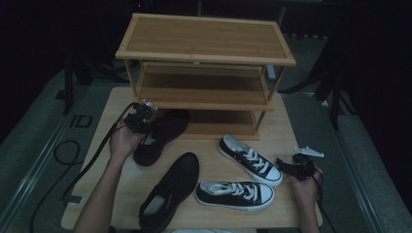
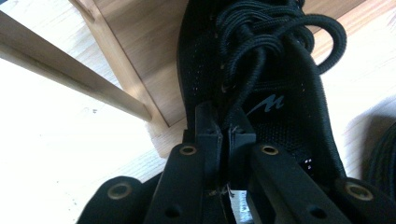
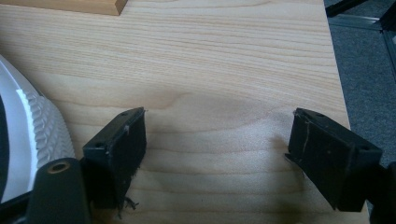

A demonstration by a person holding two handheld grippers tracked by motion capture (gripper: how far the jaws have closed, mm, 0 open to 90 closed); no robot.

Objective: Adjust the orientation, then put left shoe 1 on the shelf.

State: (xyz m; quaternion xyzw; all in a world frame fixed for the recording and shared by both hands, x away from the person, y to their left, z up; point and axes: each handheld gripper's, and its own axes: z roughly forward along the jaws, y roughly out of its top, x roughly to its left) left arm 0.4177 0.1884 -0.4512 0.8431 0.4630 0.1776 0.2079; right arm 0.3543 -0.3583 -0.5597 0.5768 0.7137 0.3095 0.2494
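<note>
My left gripper (image 1: 141, 121) (image 2: 225, 123) is at the heel end of a black mesh shoe (image 1: 163, 136) (image 2: 280, 93), its jaws pinched nearly together on the shoe's tongue below the black laces. The shoe's toe points into the bottom shelf of the bamboo shoe rack (image 1: 204, 36). A second black shoe (image 1: 170, 191) lies on the table nearer the person. Two black sneakers with white soles (image 1: 250, 159) (image 1: 235, 194) lie to the right. My right gripper (image 1: 286, 167) (image 3: 217, 135) rests open at the table's right edge, with bare wood between its jaws.
The rack has three shelves, and its post (image 2: 126, 70) stands just left of the held shoe. A sneaker's white toe cap (image 3: 32, 126) sits close to my right gripper's left jaw. The wooden table (image 1: 111, 107) ends just right of that gripper, with grey floor beyond.
</note>
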